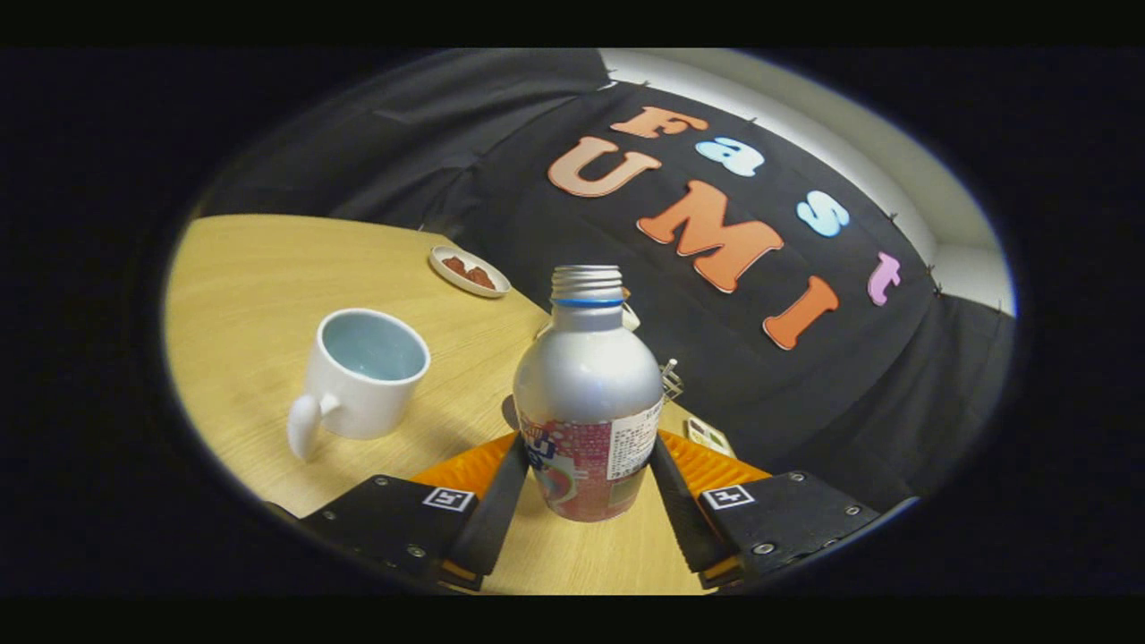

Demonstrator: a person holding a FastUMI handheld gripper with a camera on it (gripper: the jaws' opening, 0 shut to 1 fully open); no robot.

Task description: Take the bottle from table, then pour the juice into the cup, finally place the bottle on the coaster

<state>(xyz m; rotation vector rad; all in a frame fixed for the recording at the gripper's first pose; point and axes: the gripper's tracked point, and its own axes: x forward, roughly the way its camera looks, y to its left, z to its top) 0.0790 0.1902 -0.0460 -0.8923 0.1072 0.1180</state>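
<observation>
Between the two fingers of the gripper (586,483) stands the bottle (586,394), upright on the wooden desk (259,268), its silver shoulder and threaded neck rising above them and its mouth uncapped with a blue ring just under the thread. Both fingers lie against the labelled lower part of the bottle, one on each side, so the jaws are pinching it; its base looks to be resting on the desk or very close to it, and I cannot tell which. Off to the left of the bottle, apart from it and nearer the middle of the desk, sits the white cup (368,371), upright, its handle turned toward the gripper and its inside pale blue. Farther back, close to the desk's far edge by the dark cloth wall, lies a small white dish (469,271) with some reddish-brown pieces on it. Behind the bottle, along that same far edge, a few small things peek out, too hidden to name.
</observation>
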